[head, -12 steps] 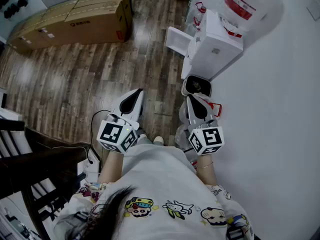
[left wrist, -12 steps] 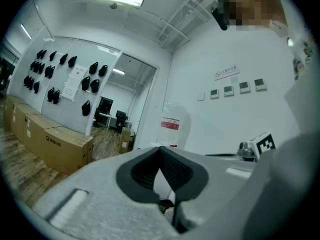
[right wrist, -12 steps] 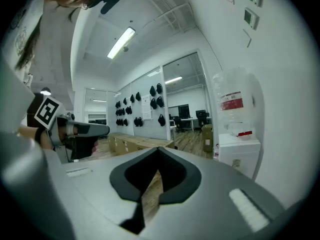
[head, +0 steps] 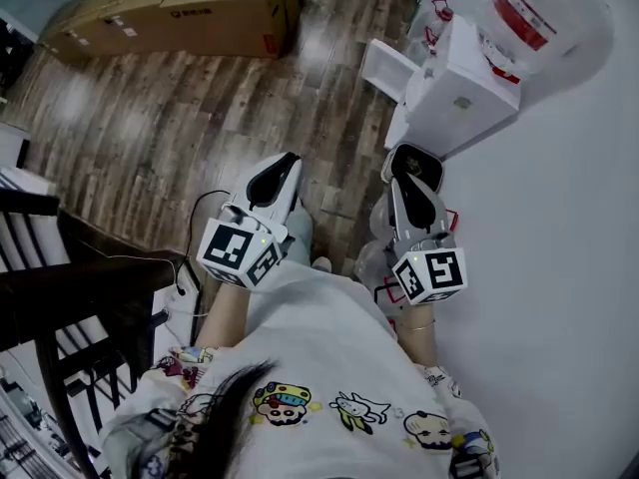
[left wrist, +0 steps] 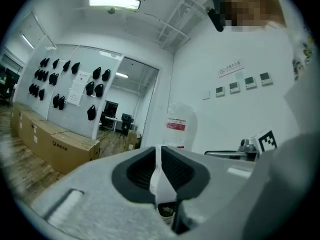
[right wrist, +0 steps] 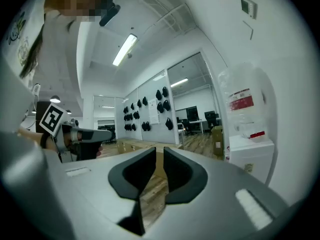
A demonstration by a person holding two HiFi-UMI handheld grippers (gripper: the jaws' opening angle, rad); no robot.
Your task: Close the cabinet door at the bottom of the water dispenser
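The left gripper (head: 289, 160) and right gripper (head: 400, 184) are held level and close to the body, each with its jaws clenched on nothing, probably so a closed tip can push. Just past the right jaws sits a small bin (head: 414, 166). Well ahead of both jaws stands the water dispenser (head: 461, 96), its cabinet door (head: 385, 67) swung open to the left and not yet reached

water dispenser (head: 461, 93): bottle top cut off | cardboard box (head: 180, 13): cut by top edge
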